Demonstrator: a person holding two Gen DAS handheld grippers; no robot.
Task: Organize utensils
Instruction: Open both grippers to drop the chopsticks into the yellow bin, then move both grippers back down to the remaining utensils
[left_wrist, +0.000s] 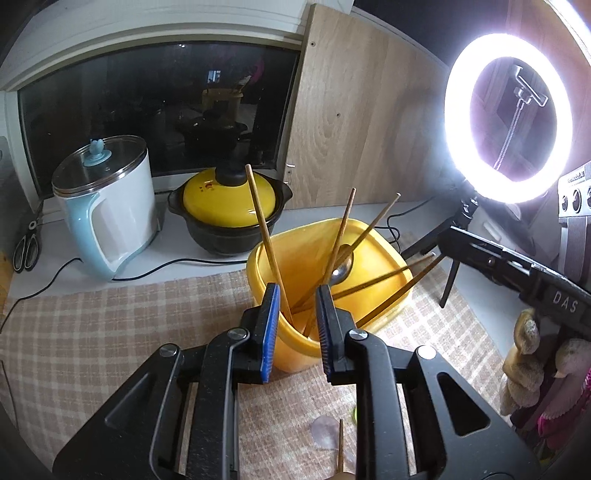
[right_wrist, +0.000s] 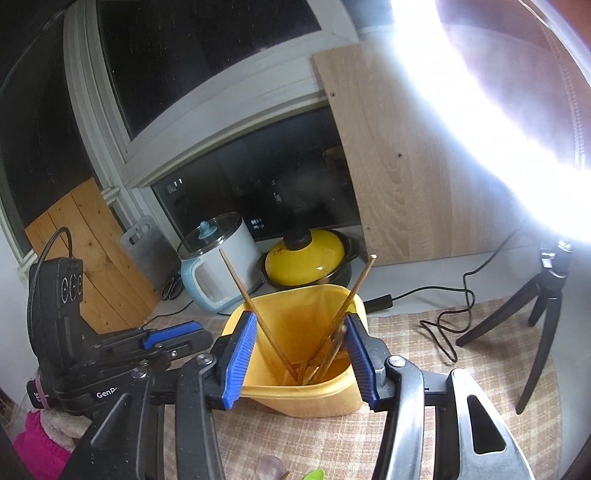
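A yellow plastic container (left_wrist: 369, 251) stands on the checked cloth and holds several wooden chopsticks (left_wrist: 264, 236) and a metal spoon (left_wrist: 341, 264). My left gripper (left_wrist: 295, 325) is open and empty, its blue-padded jaws just above the container's near rim. In the right wrist view the same container (right_wrist: 306, 398) holds chopsticks (right_wrist: 255, 314). My right gripper (right_wrist: 299, 362) is open and empty, its jaws either side of the container. The left gripper (right_wrist: 173, 332) shows at the left there. One chopstick tip (left_wrist: 340, 446) lies on the cloth below.
A white and blue electric kettle (left_wrist: 107, 214) and a yellow-lidded black pot (left_wrist: 229, 210) stand at the back by the window. A ring light (left_wrist: 509, 118) on a tripod (right_wrist: 543, 317) stands at the right, with cables (right_wrist: 443, 317). Scissors (left_wrist: 26, 247) lie at far left.
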